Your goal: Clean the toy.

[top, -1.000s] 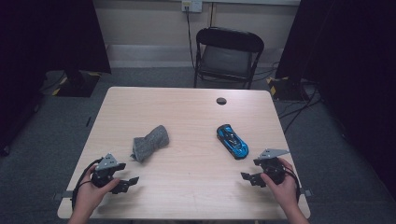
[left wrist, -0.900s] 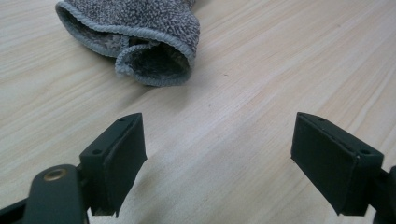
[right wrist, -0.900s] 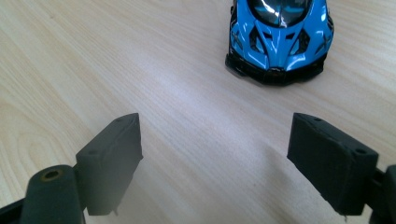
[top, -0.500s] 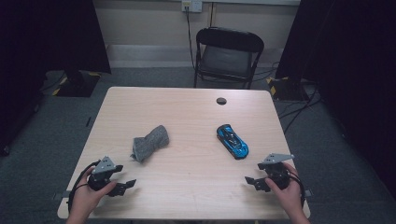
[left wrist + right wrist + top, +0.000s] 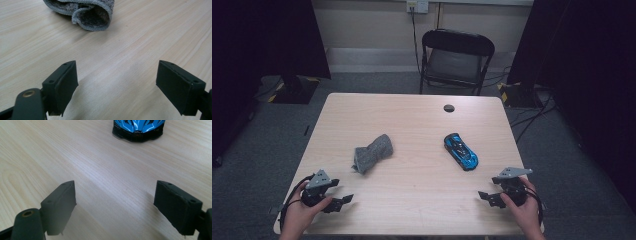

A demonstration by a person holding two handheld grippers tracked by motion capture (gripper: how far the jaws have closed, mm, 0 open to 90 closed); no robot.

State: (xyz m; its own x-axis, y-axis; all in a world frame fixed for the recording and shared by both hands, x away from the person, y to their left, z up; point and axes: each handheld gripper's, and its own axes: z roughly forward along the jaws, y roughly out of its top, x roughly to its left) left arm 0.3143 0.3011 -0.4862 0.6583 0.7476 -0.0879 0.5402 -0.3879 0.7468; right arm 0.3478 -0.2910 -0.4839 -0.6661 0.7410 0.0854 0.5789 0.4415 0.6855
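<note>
A rolled grey cloth lies left of the table's middle, and a blue toy car sits right of the middle. My left gripper rests near the front left corner, open, with bare wood between its jaws. In the left gripper view the left gripper points at the cloth, which lies well ahead. My right gripper is near the front right corner, also open and holding nothing. In the right gripper view the right gripper faces the car, which is some way off.
A small black round disc lies near the table's far edge. A black folding chair stands behind the wooden table. Cables run across the grey floor at the right.
My right hand has drifted a little to the right and toward the near edge of the table. The left hand, the cloth and the car stay where they were.
</note>
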